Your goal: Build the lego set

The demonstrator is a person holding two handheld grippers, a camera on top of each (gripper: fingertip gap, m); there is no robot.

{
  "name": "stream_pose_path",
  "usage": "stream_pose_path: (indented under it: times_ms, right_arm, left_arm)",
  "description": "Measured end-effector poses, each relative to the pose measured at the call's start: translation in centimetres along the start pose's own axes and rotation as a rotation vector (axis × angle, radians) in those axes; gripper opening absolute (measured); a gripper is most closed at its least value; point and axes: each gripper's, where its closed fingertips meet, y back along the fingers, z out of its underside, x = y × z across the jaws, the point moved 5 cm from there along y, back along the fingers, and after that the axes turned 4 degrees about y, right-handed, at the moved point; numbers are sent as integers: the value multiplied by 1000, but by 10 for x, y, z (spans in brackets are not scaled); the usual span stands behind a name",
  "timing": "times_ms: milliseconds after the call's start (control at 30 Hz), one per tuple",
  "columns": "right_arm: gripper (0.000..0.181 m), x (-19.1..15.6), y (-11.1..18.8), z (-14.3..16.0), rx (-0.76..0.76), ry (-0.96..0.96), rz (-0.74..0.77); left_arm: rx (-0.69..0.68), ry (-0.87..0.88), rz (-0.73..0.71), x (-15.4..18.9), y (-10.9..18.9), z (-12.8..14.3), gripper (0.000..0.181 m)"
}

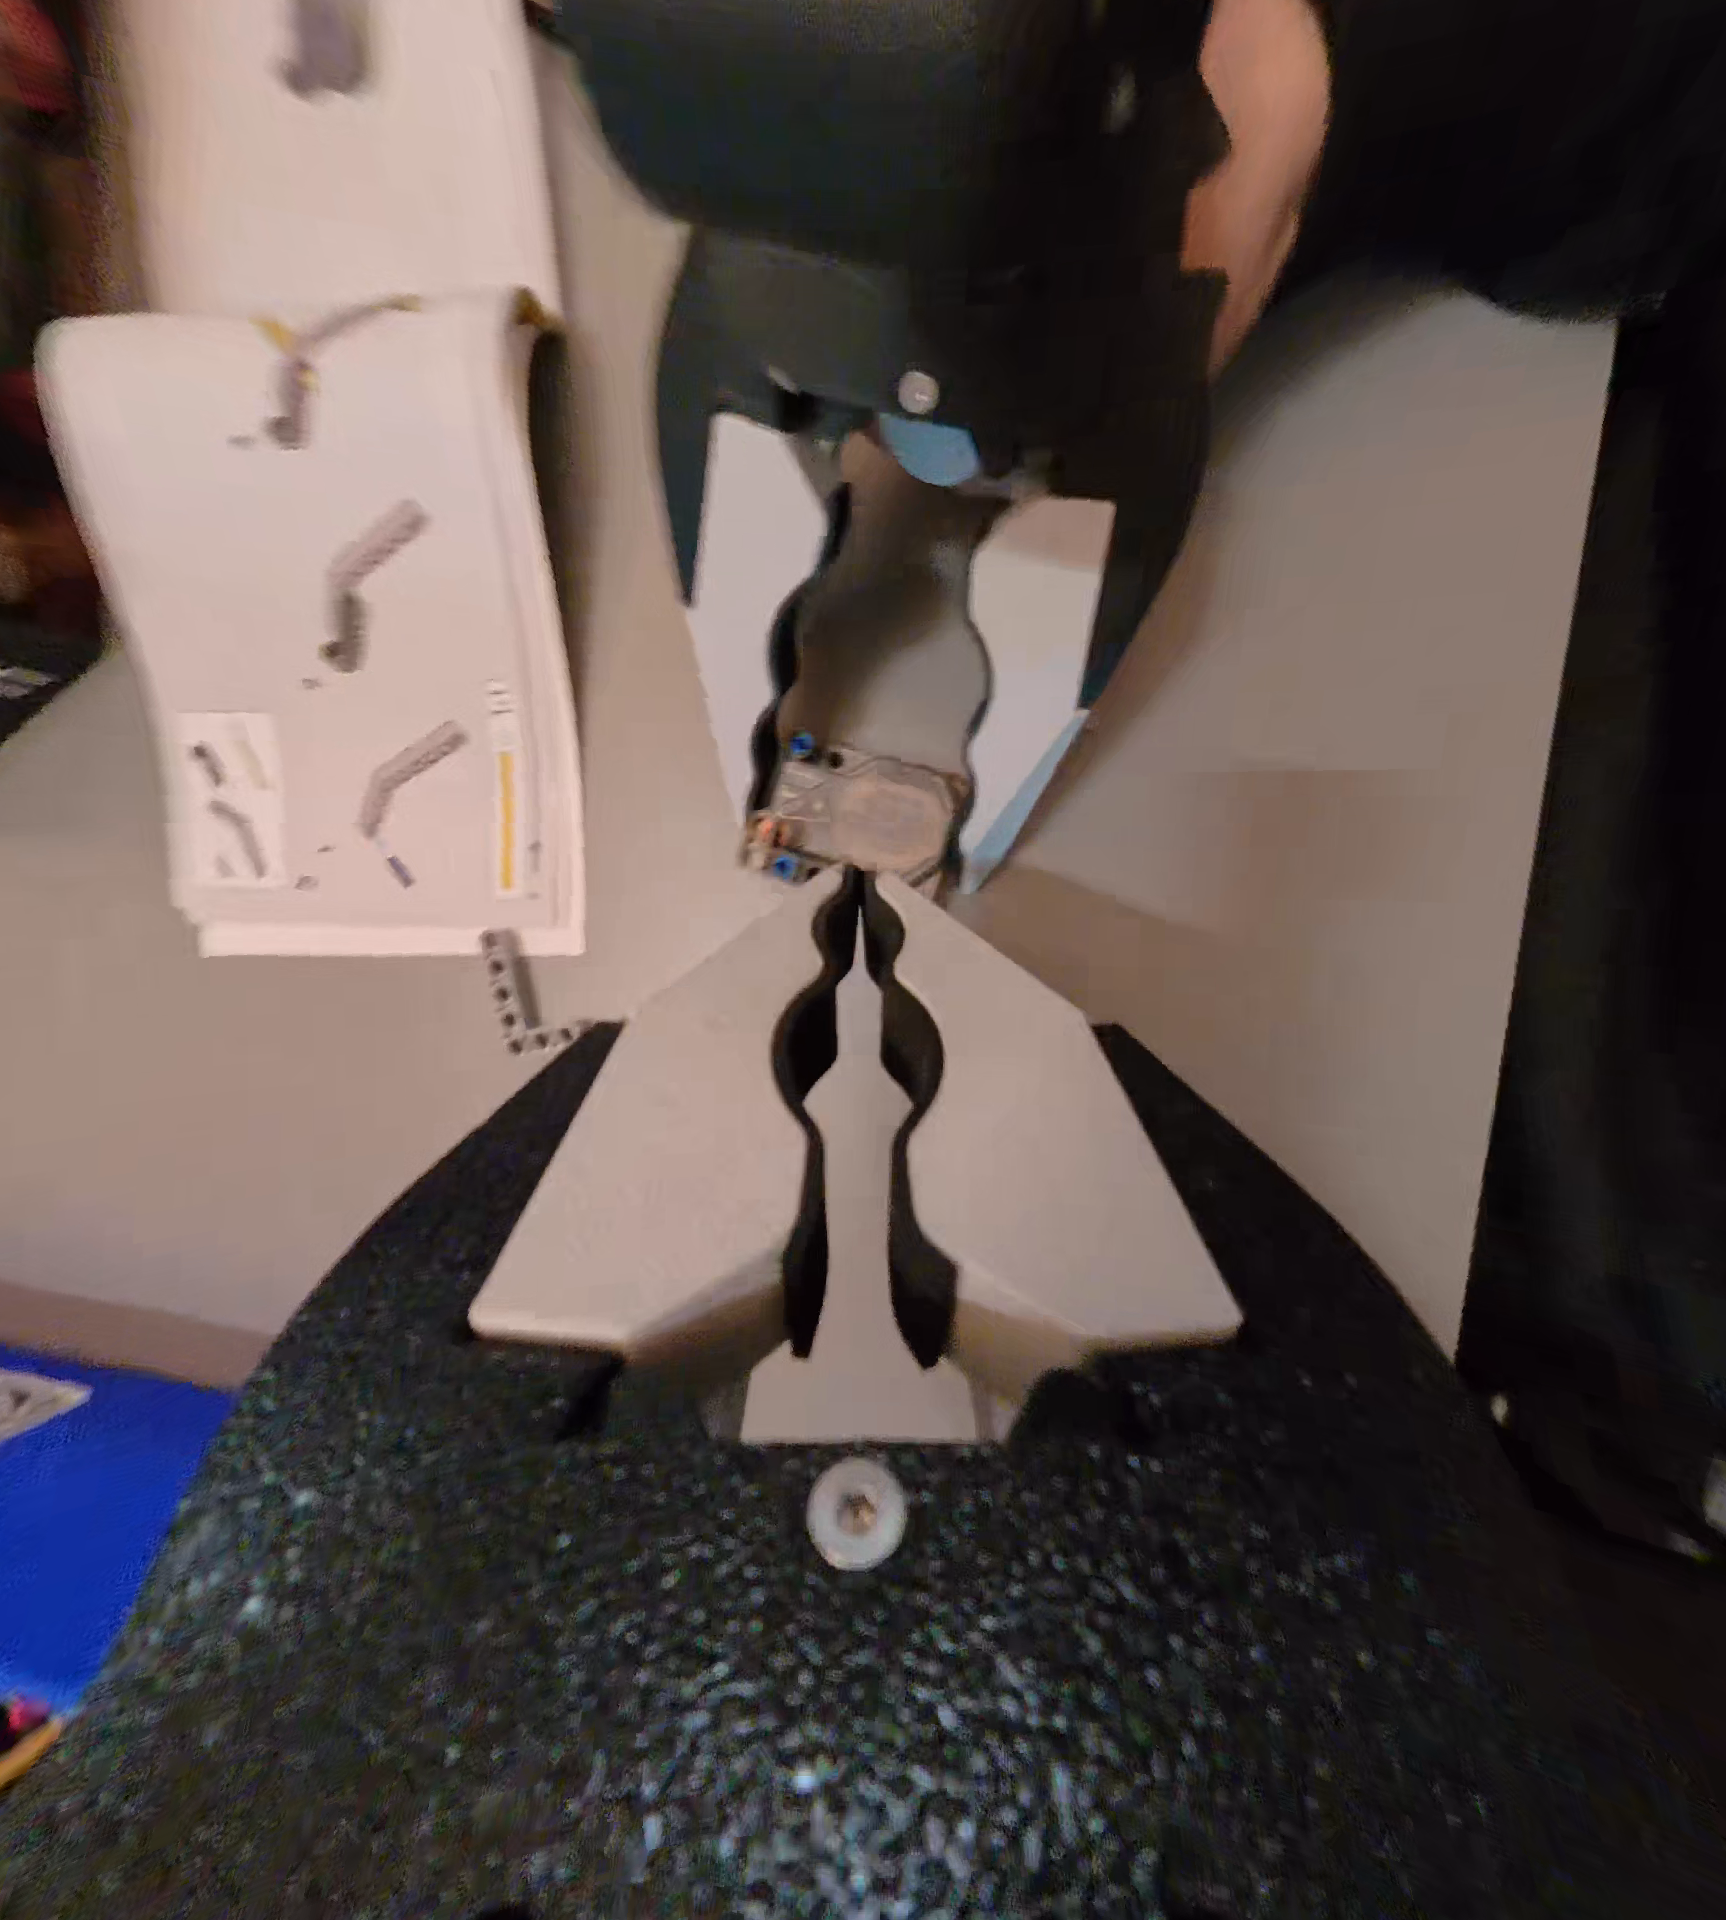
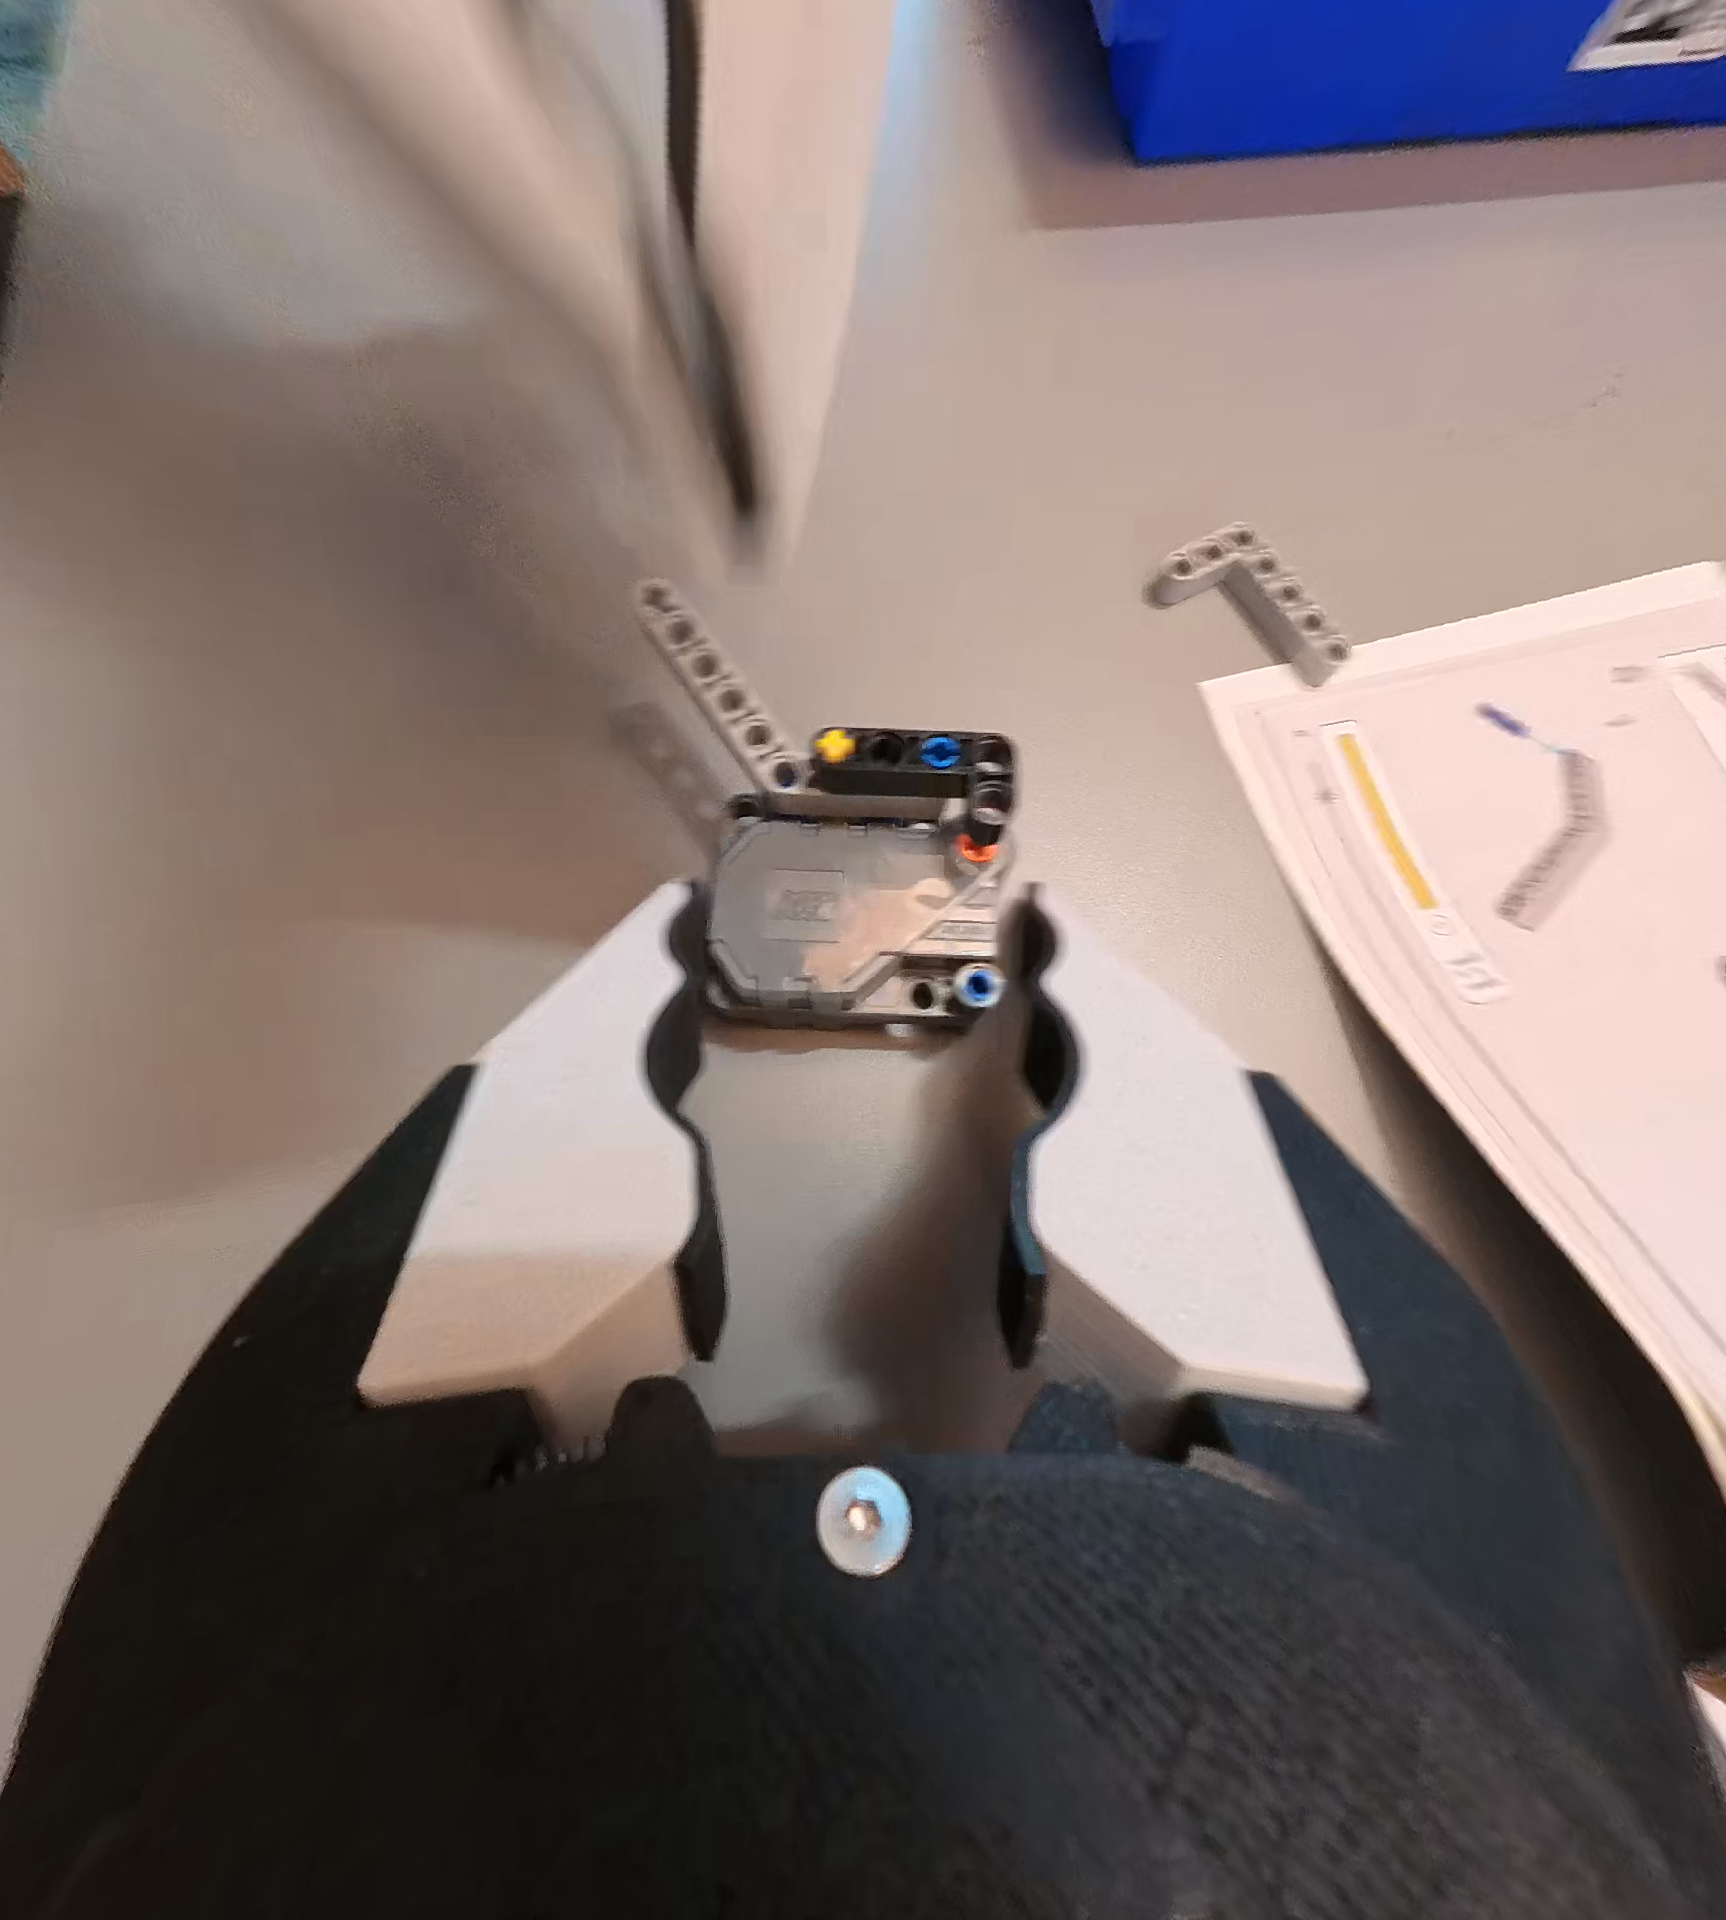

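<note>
My right gripper (image 2: 859, 935) is shut on a grey Lego assembly (image 2: 854, 925), one finger on each side. The assembly carries a black frame with yellow and blue pins on top, and a long grey beam (image 2: 708, 681) sticks up from its far left corner. In the left wrist view the right gripper (image 1: 864, 831) faces me with the assembly (image 1: 864, 805) at its tips. My left gripper (image 1: 857, 899) is shut, with its tips just in front of the assembly and nothing seen between them. It shows as a blurred streak (image 2: 745, 530) in the right wrist view.
A loose grey L-shaped beam (image 1: 511, 997) (image 2: 1254, 603) lies on the grey table (image 1: 111, 1091) beside the open instruction booklet (image 1: 339, 623) (image 2: 1565, 935). A blue box (image 1: 28, 1475) (image 2: 1461, 83) sits at the table edge. A person's dark sleeve (image 1: 1565, 156) is behind the right gripper. The left gripper's tips are roughly 8 centimeters from the right gripper's.
</note>
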Motion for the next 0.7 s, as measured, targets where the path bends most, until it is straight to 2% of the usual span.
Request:
stream_pose_path:
  times_ms: [33, 133, 267, 300, 333, 400, 467, 567, 700]
  right_arm:
    - [65, 1, -1, 0, 2, 9, 7]
    - [54, -4, -3, -2, 2, 15, -55]
    - [54, -3, 1, 0, 11, 10, -99]
    - [54, -1, 7, -3, 69, -42, -136]
    - [54, 0, 18, -12, 193, -127, -212]
    - [54, 4, 51, -33, 535, -316, -453]
    - [53, 14, 82, -42, 787, -391, -568]
    - [54, 14, 104, -44, 952, -360, -669]
    - [53, 8, 111, -48, 1053, -324, -759]
  left_arm:
    - [34, 30, -36, -5, 7, 4, 0]
    - [127, 156, -108, -17, 17, 23, 0]
    - [335, 284, -217, -28, 26, 39, 0]
    - [389, 293, -252, -29, 30, 41, 1]
    - [439, 297, -272, -29, 33, 41, 3]
    - [526, 270, -255, -22, 37, 37, 11]
    - [593, 182, -232, -11, 38, 26, 20]
    - [614, -3, -235, 3, 39, 7, 28]
    - [618, -155, -201, 14, 39, -18, 34]
